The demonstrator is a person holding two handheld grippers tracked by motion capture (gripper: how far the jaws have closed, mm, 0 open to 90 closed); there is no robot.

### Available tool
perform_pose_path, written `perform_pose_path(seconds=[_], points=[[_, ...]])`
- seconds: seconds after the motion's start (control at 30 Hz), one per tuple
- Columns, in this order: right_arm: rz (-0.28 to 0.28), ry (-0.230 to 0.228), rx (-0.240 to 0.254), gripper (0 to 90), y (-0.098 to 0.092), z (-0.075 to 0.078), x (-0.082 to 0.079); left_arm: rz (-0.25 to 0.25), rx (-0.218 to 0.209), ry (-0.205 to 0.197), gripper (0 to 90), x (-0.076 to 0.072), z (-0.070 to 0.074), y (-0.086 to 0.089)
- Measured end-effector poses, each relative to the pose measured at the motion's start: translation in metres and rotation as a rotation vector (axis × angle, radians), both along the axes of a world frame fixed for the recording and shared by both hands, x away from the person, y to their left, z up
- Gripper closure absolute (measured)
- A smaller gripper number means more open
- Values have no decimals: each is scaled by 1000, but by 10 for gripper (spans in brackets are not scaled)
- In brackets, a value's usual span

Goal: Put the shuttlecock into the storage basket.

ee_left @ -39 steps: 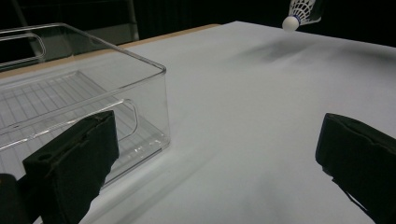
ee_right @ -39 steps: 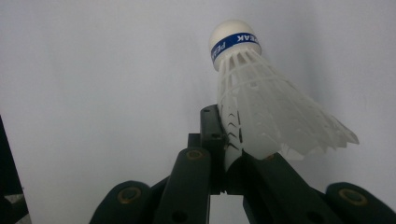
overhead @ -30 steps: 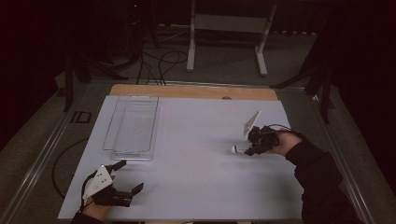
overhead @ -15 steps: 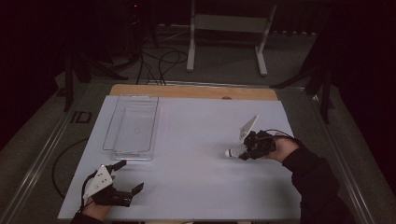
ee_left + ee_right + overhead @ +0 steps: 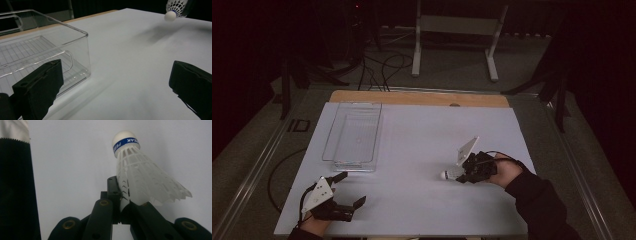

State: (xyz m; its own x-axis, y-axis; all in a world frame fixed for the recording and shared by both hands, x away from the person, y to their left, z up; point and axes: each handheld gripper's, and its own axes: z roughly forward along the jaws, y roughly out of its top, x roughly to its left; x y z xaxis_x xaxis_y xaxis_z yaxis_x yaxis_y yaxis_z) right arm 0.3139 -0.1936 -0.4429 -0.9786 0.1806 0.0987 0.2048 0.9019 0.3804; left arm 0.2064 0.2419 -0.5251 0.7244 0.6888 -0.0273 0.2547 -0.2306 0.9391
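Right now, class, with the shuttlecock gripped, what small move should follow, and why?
Probably carry the shuttlecock left toward the clear box. The right gripper is shut on its skirt, held off the table, and the box stands open-topped.

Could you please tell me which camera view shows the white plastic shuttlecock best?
The right gripper view: the white plastic shuttlecock is close, its blue-banded cork and slotted skirt sharp, pinched in the right claw. The high view gives a small white speck; the left gripper view catches its cork end at the top edge.

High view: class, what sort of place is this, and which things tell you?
Probably a lab or recording studio: a white-topped table in a dark room, loose cables on the floor, and a metal stand behind.
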Motion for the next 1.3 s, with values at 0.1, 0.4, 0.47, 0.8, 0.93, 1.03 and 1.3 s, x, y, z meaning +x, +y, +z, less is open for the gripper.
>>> perform_pose_path(seconds=[0.1, 0.4, 0.47, 0.8, 0.93, 1.03, 1.3], points=[[11, -2, 21, 900, 4, 0, -7, -1, 2, -1, 1, 0, 0, 0], [32, -13, 60, 899, 20, -4, -27, 0, 12, 0, 1, 0, 0, -1], [34, -12, 65, 899, 22, -4, -29, -2, 12, 1, 1, 0, 0, -1], [17, -2, 80, 898, 27, -11, -39, -2, 20, -9, 1, -1, 2, -1], [19, 4, 85, 898, 27, -12, -41, -5, 22, -7, 1, -1, 4, -1], [18, 3, 78, 898, 27, -11, -41, -7, 16, -6, 1, -1, 8, 0], [23, -2, 76, 899, 27, -5, -41, -69, 44, 27, 1, 4, 30, -3]])
